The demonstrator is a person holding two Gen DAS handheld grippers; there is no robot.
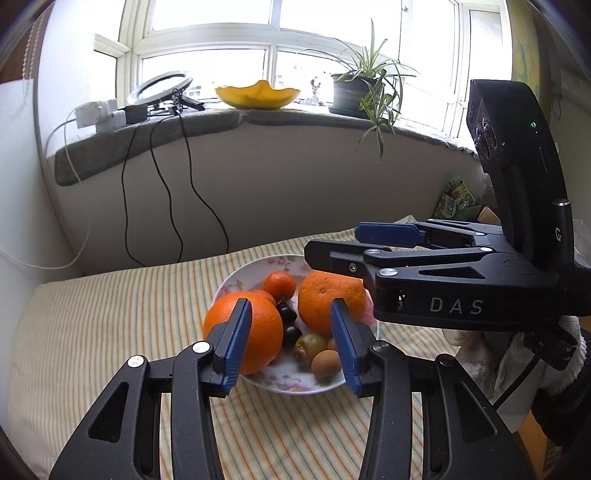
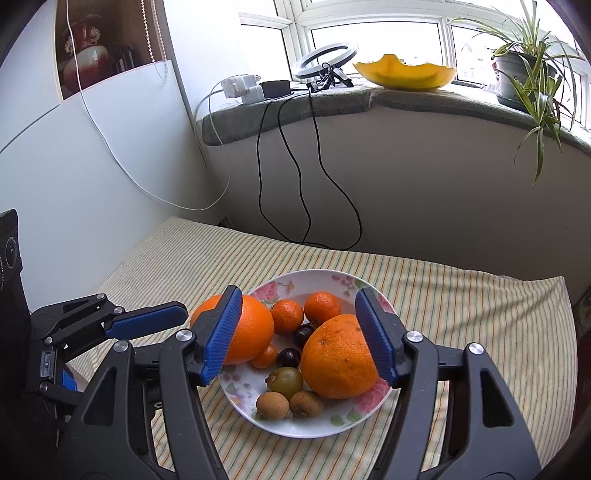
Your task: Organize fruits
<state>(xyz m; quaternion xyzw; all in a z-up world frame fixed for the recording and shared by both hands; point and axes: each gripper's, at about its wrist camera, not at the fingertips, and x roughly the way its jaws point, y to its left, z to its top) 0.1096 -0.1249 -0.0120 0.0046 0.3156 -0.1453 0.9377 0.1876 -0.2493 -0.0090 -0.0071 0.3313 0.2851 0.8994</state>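
Striped cloth (image 2: 461,314) underneath, left gripper (image 1: 291,343) and right gripper (image 2: 301,332) both spread wide, empty, over floral plate (image 2: 317,278), two oranges (image 2: 338,358), mandarins (image 2: 286,315) and small fruits on it, yellow bowl (image 2: 404,74) on sill beyond.

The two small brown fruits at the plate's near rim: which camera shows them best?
Right wrist view: both brown fruits sit unobstructed. In the left wrist view, one shows fully; the other hides behind a gripper finger.

Bright bay window (image 1: 273,26) above grey-cushioned sill (image 1: 207,123).
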